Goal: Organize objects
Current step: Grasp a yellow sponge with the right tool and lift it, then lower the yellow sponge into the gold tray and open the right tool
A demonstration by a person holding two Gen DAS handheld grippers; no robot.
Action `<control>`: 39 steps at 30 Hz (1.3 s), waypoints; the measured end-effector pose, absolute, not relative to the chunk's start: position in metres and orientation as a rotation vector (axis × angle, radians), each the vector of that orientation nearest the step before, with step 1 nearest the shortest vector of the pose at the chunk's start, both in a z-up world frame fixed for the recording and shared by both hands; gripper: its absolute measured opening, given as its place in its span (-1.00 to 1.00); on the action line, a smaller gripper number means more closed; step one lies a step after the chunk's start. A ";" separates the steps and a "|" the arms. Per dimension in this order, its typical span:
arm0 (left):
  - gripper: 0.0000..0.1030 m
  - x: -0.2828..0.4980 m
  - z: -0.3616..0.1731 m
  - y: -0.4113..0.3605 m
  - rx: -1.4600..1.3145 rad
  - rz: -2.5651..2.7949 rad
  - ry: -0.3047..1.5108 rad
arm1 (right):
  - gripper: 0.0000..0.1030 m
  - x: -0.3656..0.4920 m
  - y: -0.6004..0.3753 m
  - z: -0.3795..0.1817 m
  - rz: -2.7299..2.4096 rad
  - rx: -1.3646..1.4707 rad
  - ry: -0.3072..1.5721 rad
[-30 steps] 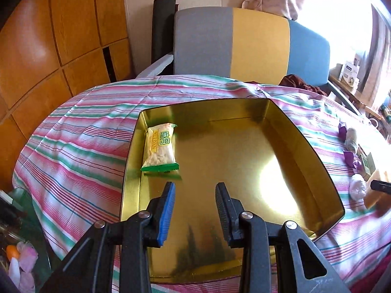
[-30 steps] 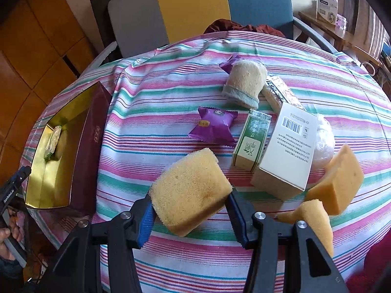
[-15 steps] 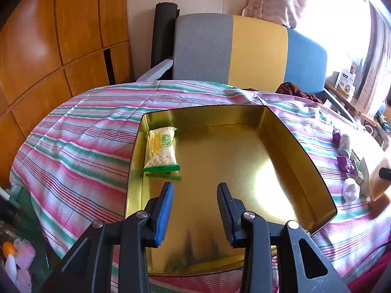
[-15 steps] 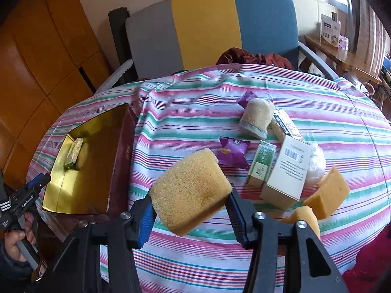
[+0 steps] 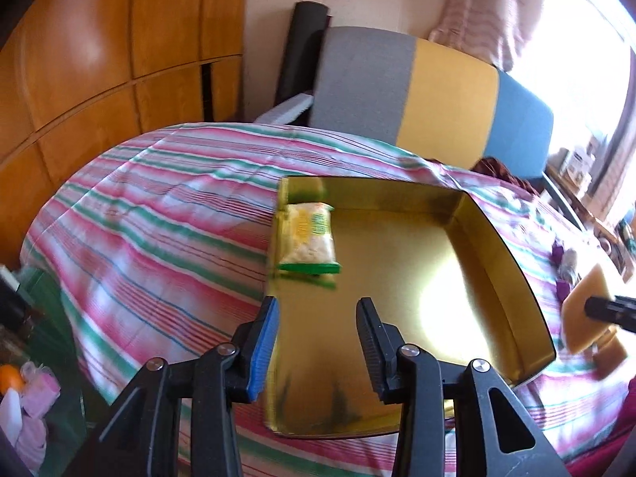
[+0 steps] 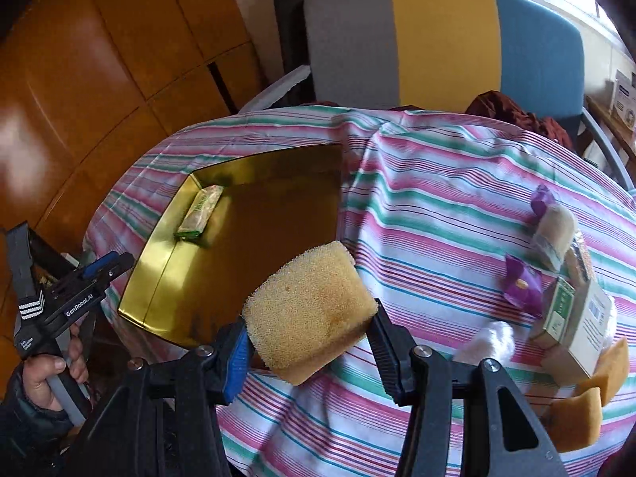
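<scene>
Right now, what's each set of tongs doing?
Left tongs: opening, nothing between them, over the tin.
Right tongs: shut on the sponge.

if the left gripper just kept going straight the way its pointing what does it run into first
Most likely the bare gold floor of the tin. The left gripper, its jaws opening with nothing between them, aims down into it. The snack packet lies just beyond the fingertips, slightly left of that line, though depth is hard to judge.
</scene>
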State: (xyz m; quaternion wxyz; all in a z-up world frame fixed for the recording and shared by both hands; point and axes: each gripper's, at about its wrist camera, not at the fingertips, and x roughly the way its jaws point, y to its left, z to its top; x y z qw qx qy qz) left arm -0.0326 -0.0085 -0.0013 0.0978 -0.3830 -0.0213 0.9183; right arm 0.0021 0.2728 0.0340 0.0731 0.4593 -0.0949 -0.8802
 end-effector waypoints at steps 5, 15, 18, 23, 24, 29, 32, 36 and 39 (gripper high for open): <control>-0.20 -0.037 0.001 -0.043 -1.146 2.793 -0.135 | 0.04 -0.034 0.228 0.021 -2.523 1.398 -0.248; -0.16 -0.039 -0.013 -0.090 -1.215 2.854 -0.240 | 0.05 -0.118 0.122 -0.034 -2.324 1.544 -0.131; -0.16 -0.041 -0.017 -0.094 -1.229 2.849 -0.256 | 0.09 -0.141 0.105 -0.044 -2.312 1.551 -0.184; -0.04 -0.041 -0.022 -0.097 -1.245 2.841 -0.277 | 0.36 -0.159 0.097 -0.046 -2.238 1.498 -0.340; -0.01 -0.041 -0.023 -0.097 -1.248 2.840 -0.278 | 0.55 -0.159 0.097 -0.044 -2.229 1.479 -0.364; 0.00 -0.042 -0.025 -0.096 -1.261 2.834 -0.278 | 0.64 -0.149 0.105 -0.033 -2.220 1.419 -0.418; 0.07 -0.040 -0.021 -0.093 -1.237 2.847 -0.263 | 0.64 -0.142 0.109 -0.027 -2.235 1.411 -0.433; 0.12 -0.036 -0.014 -0.086 -1.195 2.853 -0.232 | 0.64 -0.127 0.118 -0.021 -2.279 1.399 -0.421; 0.13 -0.032 -0.008 -0.080 -1.173 2.847 -0.217 | 0.64 -0.113 0.128 -0.016 -2.337 1.393 -0.373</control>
